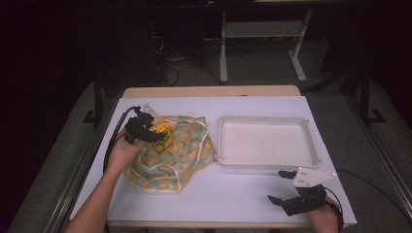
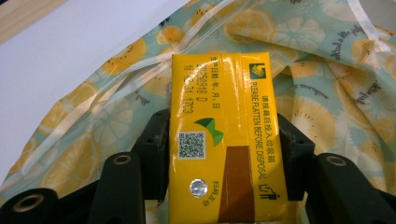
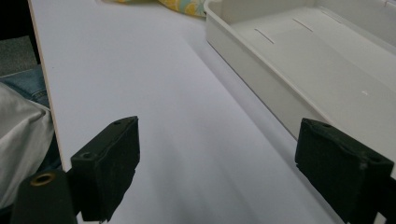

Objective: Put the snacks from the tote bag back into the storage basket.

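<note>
Clamping a yellow drink carton [image 2: 226,140] between its pads, the left gripper [image 1: 145,132] is hovering over the lemon-print cloth bag [image 1: 182,153] lying near the table's [image 1: 233,194] left edge. The right gripper [image 1: 282,187] is resting agape, holding nothing, by the near right corner, just before the white tray [image 1: 267,162].

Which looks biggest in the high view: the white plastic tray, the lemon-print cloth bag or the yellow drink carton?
1. White plastic tray
2. Lemon-print cloth bag, slightly smaller
3. Yellow drink carton, smallest, partly hidden by the left gripper
</note>
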